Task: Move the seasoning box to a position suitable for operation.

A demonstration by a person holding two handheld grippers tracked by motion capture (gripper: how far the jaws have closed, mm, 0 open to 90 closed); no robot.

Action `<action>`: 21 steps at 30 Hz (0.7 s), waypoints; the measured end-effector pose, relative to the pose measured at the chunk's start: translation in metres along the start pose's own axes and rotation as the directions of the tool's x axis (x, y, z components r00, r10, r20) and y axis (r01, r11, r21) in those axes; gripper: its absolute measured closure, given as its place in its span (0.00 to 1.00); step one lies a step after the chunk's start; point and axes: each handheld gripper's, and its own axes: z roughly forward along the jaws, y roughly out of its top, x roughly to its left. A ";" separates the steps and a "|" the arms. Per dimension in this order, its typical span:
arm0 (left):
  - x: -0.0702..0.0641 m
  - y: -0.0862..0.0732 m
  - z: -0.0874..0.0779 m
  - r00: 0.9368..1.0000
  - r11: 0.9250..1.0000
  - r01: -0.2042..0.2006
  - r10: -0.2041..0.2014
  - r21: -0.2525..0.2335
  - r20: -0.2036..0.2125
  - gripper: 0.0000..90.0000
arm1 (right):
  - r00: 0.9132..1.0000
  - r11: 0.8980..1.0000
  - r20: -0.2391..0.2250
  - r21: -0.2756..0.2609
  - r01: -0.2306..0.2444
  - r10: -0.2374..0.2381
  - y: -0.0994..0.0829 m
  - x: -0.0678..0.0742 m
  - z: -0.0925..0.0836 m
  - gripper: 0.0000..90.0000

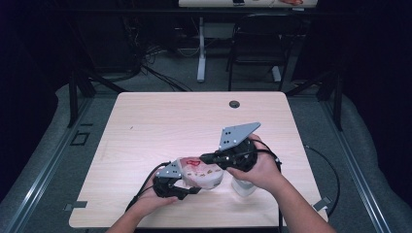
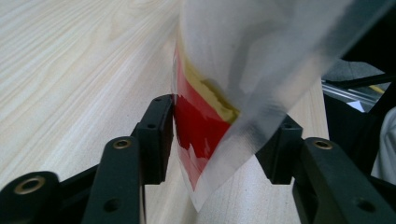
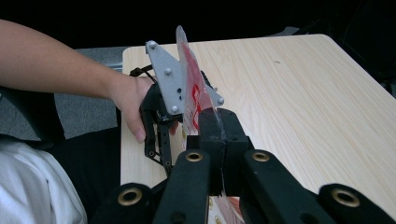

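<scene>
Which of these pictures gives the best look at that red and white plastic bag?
The left gripper view: the bag hangs close up between the left tool's parted jaws, red and yellow print clear. The high view shows it small; the right gripper view shows it edge-on, pinched by the right tool.

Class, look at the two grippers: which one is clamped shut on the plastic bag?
The right gripper: its jaws pinch the plastic bag. The left gripper stands open around it.

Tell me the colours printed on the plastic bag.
Red with a yellow band on the clear plastic bag, clearest in the left gripper view.
</scene>
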 end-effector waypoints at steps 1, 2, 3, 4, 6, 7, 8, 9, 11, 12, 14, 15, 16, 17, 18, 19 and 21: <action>-0.001 0.000 0.000 1.000 1.000 -0.003 0.003 0.004 0.001 0.62 | 1.000 1.000 0.002 0.001 -0.001 0.001 0.000 0.000 0.000 1.00; -0.001 0.001 0.000 1.000 1.000 -0.003 0.003 0.006 0.003 0.63 | 1.000 1.000 0.001 -0.002 -0.004 0.004 -0.001 -0.001 0.000 1.00; -0.001 0.001 0.000 1.000 1.000 -0.002 0.002 0.011 0.006 0.65 | 1.000 1.000 0.000 -0.004 -0.008 0.008 -0.001 -0.001 0.000 1.00; -0.002 0.001 0.000 1.000 1.000 0.000 0.000 0.010 0.009 0.66 | 1.000 1.000 -0.001 -0.005 -0.010 0.010 -0.001 -0.001 0.000 1.00; -0.002 0.002 -0.001 1.000 1.000 -0.003 0.003 0.011 0.006 0.67 | 1.000 1.000 0.000 -0.007 -0.012 0.012 -0.001 -0.002 -0.001 1.00; -0.003 0.003 -0.001 1.000 1.000 -0.001 0.001 0.011 0.004 0.68 | 1.000 1.000 -0.003 -0.010 -0.013 0.013 -0.002 -0.002 -0.001 1.00; -0.003 0.003 -0.001 1.000 1.000 -0.002 0.002 0.016 0.005 0.69 | 1.000 1.000 -0.002 -0.011 -0.015 0.015 -0.002 -0.002 -0.002 1.00; -0.004 0.004 -0.002 1.000 1.000 -0.005 0.005 0.018 0.005 0.70 | 1.000 1.000 -0.003 -0.011 -0.018 0.018 -0.002 -0.002 -0.002 1.00; -0.004 0.005 -0.003 1.000 1.000 -0.003 0.003 0.021 0.009 0.71 | 1.000 1.000 -0.005 -0.009 -0.023 0.023 -0.002 -0.003 -0.003 1.00; -0.004 0.005 -0.003 1.000 1.000 -0.004 0.003 0.023 0.010 0.71 | 1.000 1.000 -0.006 -0.011 -0.025 0.025 -0.002 -0.003 -0.003 1.00; -0.005 0.005 -0.004 1.000 1.000 -0.001 0.001 0.031 0.013 0.72 | 1.000 1.000 -0.007 -0.007 -0.027 0.027 -0.002 -0.004 -0.004 1.00; -0.005 0.006 -0.005 1.000 0.999 -0.002 0.001 0.036 0.016 0.72 | 1.000 1.000 -0.004 -0.004 -0.024 0.024 -0.002 -0.004 -0.004 1.00; -0.005 0.006 -0.005 1.000 0.999 -0.001 0.000 0.038 0.020 0.72 | 1.000 1.000 -0.006 -0.004 -0.028 0.028 -0.002 -0.004 -0.005 1.00; -0.005 0.006 -0.005 1.000 0.999 0.000 -0.001 0.039 0.022 0.72 | 1.000 1.000 -0.003 0.000 -0.027 0.027 -0.002 -0.004 -0.005 1.00; -0.005 0.007 -0.005 1.000 0.999 -0.001 0.000 0.041 0.023 0.73 | 1.000 1.000 0.003 0.001 -0.026 0.026 -0.002 -0.003 -0.005 1.00; -0.005 0.007 -0.006 1.000 0.999 -0.003 0.002 0.046 0.022 0.73 | 1.000 1.000 0.006 0.004 -0.025 0.025 -0.002 -0.003 -0.006 0.99; -0.005 0.008 -0.006 1.000 0.998 -0.006 0.005 0.057 0.016 0.73 | 1.000 1.000 0.008 0.013 -0.028 0.028 -0.002 -0.003 -0.006 0.99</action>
